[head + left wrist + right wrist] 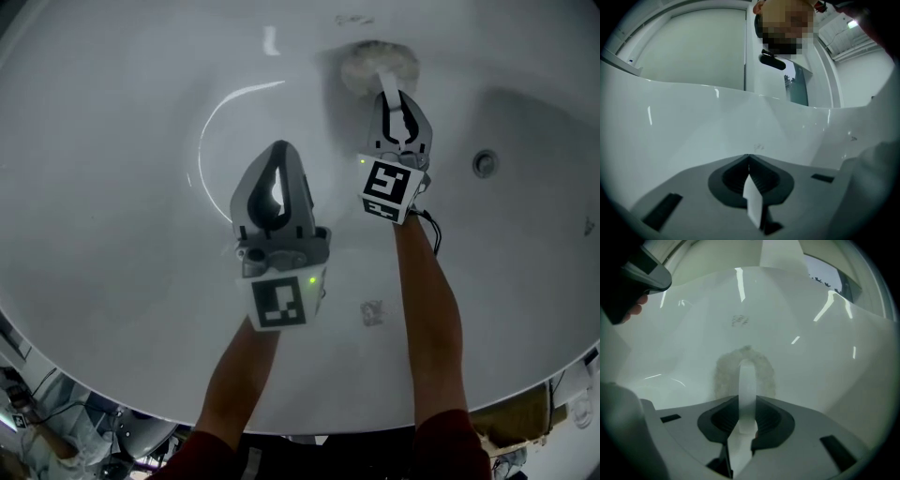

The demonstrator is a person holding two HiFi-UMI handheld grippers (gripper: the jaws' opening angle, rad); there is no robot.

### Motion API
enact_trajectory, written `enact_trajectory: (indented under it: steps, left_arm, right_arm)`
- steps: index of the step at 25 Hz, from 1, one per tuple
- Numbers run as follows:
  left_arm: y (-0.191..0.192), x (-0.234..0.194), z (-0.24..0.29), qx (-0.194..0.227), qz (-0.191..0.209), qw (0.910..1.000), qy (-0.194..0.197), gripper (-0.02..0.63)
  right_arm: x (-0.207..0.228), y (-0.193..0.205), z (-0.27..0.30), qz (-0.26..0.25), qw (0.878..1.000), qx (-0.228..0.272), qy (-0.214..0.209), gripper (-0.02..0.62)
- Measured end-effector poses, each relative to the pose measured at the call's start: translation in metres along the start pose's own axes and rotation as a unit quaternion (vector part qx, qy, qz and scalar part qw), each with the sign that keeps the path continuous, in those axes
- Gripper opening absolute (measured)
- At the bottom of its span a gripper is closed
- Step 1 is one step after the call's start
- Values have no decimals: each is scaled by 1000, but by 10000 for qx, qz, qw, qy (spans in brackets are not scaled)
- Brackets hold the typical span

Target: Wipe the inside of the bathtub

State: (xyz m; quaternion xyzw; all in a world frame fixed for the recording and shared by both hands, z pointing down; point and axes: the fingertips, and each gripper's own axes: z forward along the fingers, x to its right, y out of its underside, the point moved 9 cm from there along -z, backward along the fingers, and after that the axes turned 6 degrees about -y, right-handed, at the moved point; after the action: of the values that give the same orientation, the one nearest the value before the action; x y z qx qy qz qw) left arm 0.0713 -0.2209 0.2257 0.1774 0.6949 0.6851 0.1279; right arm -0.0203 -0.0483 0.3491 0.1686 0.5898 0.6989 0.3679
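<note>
- White bathtub [112, 187]: glossy, curved inner wall fills the head view, w/ bright light streaks on it. Inside it: both grippers and a scrub pad. Tub wall also fills both gripper views [693, 136] [825, 362].
- Person's forearms: left [239, 384] and right [431, 319] reach in from the near rim; dark red sleeves at near edge.
- Left gripper [278, 155]: mid-tub, left of the right one, hangs over bare wall, apart from the pad. Jaws pressed together per left gripper view [749, 157].
- Right gripper [394, 105]: farther in, pointing at far wall. Jaws pinch the pad's white handle [747, 380], which runs straight out between them [746, 399].
- Scrub pad [378, 64]: round, fuzzy, off-white/grey, flat against the far wall just beyond the right gripper's tips; in right gripper view it shows as a fuzzy ring around the handle end [723, 371].
- Round metal fitting [484, 163]: set in tub wall, right of right gripper.
- Small greyish smudge/mark [372, 312]: on near wall, between the forearms; too small to tell what.
</note>
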Motion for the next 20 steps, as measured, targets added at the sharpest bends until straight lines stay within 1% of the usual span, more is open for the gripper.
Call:
enact_trajectory:
  steps: [2,4,7,9,15,18,20]
  left_arm:
    - [-6,29,11,4,-3,10000,98,15]
    - [-15,43,18,42,-24,9998,175,15]
    - [-34,40,17,94,-12,9996,268,15]
    - [-41,48,17,70,4,9995,314,15]
    - [-49,93,30,-16,67,9986,518,15]
    - [-53,107,36,-17,56,9982,604,15]
    - [-56,115,39,-8,50,9978,657,15]
  right_arm:
    - [39,4,-2,178,9996,-40,203,87]
    - [64,2,-5,307,9987,-66,411,87]
    - [78,-17,-12,436,9970,-65,641,87]
    - [95,-20,-18,582,9952,-82,777,87]
    - [160,-9,-30,1016,9875,-155,1194,87]
    - [175,-7,-38,1096,9848,-167,1339,87]
    - [182,-6,-42,1132,9840,-185,1364,87]
